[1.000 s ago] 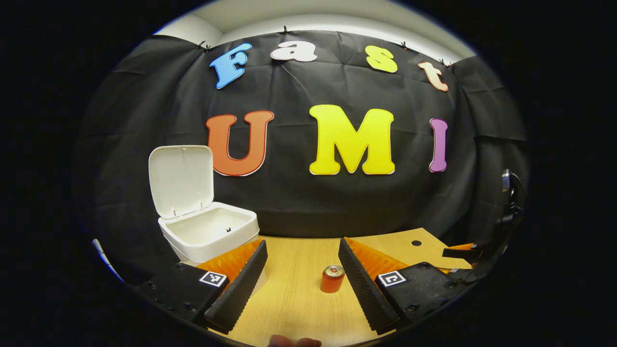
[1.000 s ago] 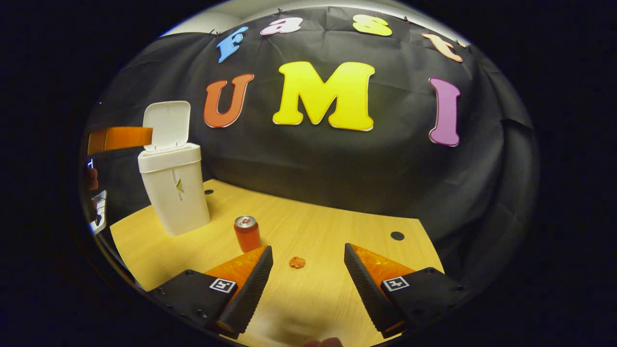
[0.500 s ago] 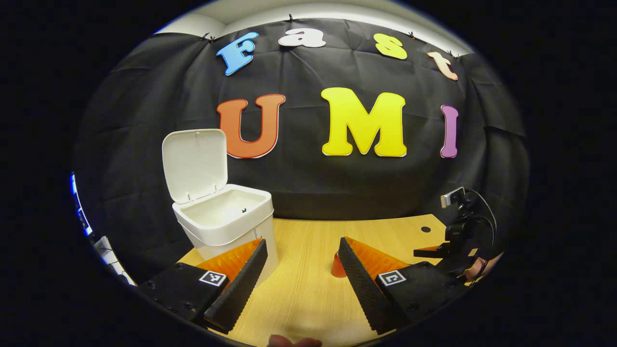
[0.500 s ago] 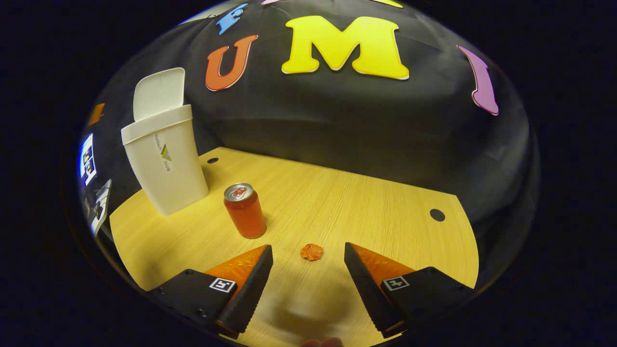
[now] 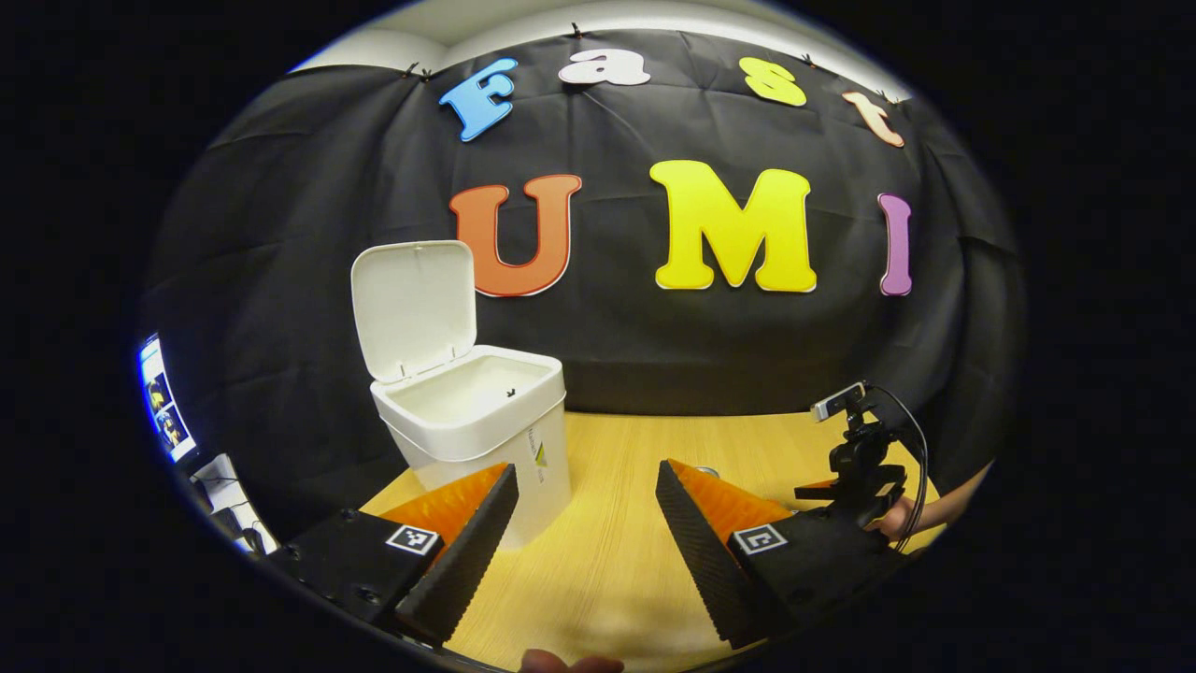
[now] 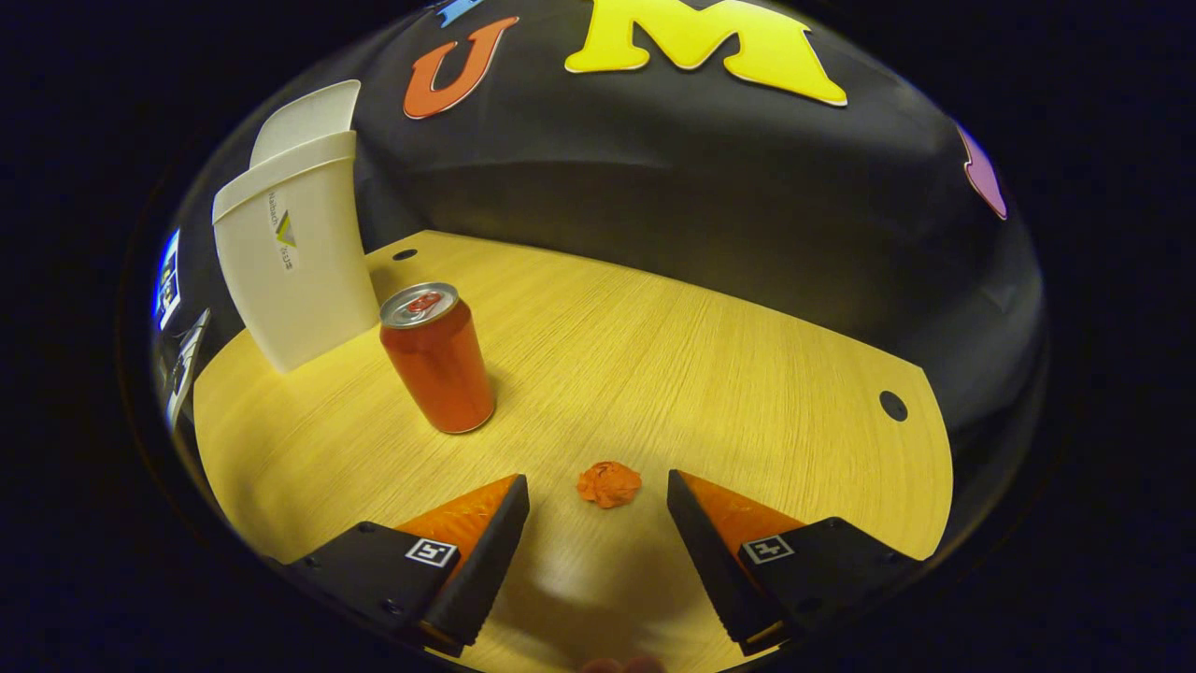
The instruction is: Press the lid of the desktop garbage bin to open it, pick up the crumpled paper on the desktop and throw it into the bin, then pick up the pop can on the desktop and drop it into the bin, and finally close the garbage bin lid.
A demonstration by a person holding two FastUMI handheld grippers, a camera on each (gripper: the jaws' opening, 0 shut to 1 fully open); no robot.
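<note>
One step done: bin lid up | crumpled paper, pop can on table | right gripper spread wide near paper, left gripper spread, empty | lid-closing left

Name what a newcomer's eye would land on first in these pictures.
The white garbage bin at the desk's left, its lid standing open. Then the red pop can upright near the bin, and the small crumpled paper lying just ahead of the open right gripper.
</note>
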